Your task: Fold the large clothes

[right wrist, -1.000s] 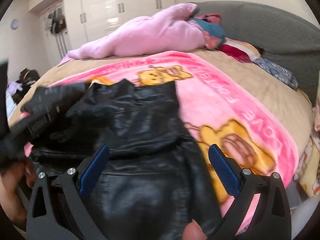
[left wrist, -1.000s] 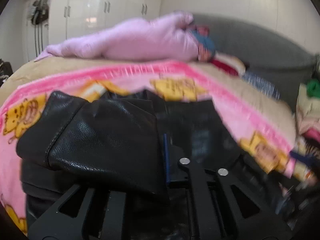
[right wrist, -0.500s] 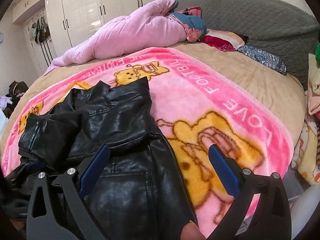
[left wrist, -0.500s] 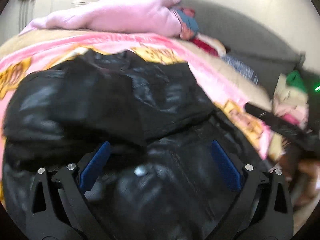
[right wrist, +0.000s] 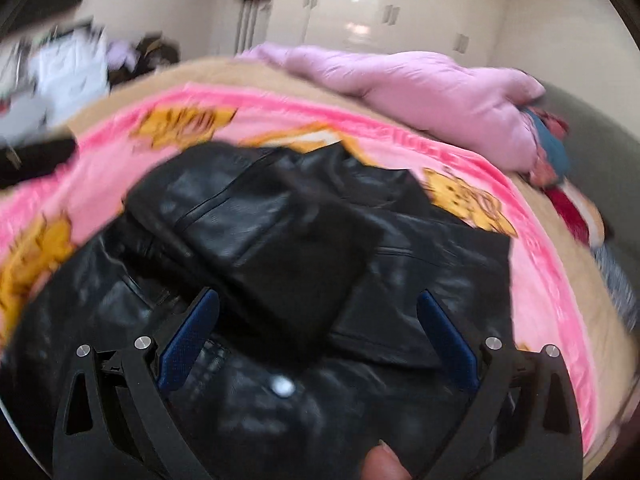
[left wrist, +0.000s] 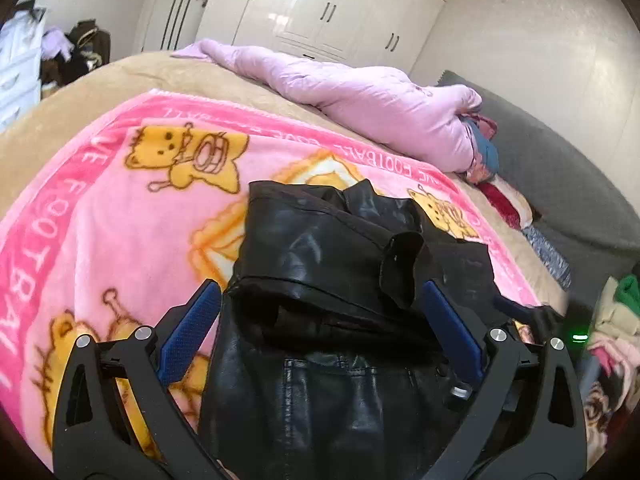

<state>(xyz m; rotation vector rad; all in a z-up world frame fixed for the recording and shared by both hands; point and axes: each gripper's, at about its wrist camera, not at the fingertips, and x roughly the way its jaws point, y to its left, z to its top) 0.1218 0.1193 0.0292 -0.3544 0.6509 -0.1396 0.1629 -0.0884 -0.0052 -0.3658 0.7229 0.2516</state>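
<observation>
A black leather jacket (left wrist: 340,280) lies on a pink cartoon blanket (left wrist: 120,208) on the bed, with one sleeve folded across its body. My left gripper (left wrist: 320,312) is open and empty, jaws wide apart just above the jacket's lower part. In the right wrist view the jacket (right wrist: 280,248) fills the middle, blurred by motion. My right gripper (right wrist: 316,324) is open and empty over the jacket. Part of the right gripper also shows at the jacket's right edge in the left wrist view (left wrist: 516,312).
A lilac padded coat (left wrist: 360,96) lies across the far side of the bed. A grey headboard (left wrist: 560,184) rises on the right, with piled clothes (left wrist: 616,320) below it. White wardrobes (left wrist: 320,8) stand behind. Clutter sits at the far left (left wrist: 60,52).
My left gripper let go of the sleeve, opened, and now looks further left. The sleeve now lies folded on the jacket. My right gripper swung left over the jacket.
</observation>
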